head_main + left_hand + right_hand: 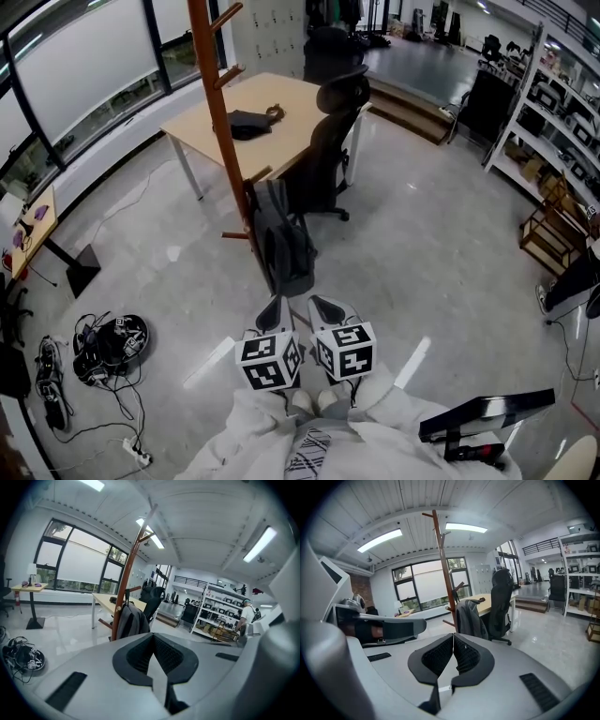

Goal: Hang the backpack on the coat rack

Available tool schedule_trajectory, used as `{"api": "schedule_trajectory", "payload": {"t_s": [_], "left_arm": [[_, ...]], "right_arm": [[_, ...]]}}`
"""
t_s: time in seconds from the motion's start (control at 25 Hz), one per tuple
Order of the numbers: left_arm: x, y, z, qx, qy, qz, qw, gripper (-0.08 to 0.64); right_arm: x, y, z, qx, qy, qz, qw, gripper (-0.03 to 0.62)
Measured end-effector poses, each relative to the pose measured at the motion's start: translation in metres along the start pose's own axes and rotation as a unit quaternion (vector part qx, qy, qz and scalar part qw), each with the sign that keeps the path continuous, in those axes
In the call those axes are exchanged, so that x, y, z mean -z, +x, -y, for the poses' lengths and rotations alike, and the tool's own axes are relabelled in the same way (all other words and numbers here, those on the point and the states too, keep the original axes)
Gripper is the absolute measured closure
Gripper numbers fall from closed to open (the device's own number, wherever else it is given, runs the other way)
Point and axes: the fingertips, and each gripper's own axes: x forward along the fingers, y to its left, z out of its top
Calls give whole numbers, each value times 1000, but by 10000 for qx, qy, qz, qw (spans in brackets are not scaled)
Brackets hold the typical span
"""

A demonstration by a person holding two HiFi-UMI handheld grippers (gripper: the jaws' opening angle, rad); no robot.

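A grey backpack point(283, 238) hangs by its top loop from a low peg of the brown wooden coat rack point(217, 117), its bottom close to the floor. Both grippers are held low and close together in front of it, apart from it. My left gripper point(273, 315) is shut with nothing in it, and so is my right gripper point(325, 310). In the left gripper view the backpack point(131, 622) hangs against the rack pole point(124, 585) beyond the shut left gripper point(153, 635). The right gripper view shows the backpack point(470, 618) and rack point(444, 569) past the shut right gripper point(453, 635).
A wooden desk point(281, 98) and a black office chair point(328, 150) stand just behind the rack. Tangled cables and a helmet point(109, 343) lie on the floor at left. Shelving point(553, 122) lines the right side. A person point(246, 614) stands by the shelves.
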Motion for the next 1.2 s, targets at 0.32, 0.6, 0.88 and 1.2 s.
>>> {"api": "schedule_trajectory", "payload": {"t_s": [0.32,0.6,0.88,1.2], "left_arm": [[-10,-5,-3,-93,118,85,9999,557],[-8,-3,-6,-170,107,100,9997,557],[-13,-3,-7,-207,4,136,9997,557],[-10,-1,-14,-284,-32,129,9995,557]], "right_arm": [[-15,1,-13,-142,-295,125,9994,580],[-15,5,-14,-205,-310,121,9992,580],[-20,7,-13,-230,-340,129,9991,580],[-17,13,-18,-313,-376,80,9988,580]]}}
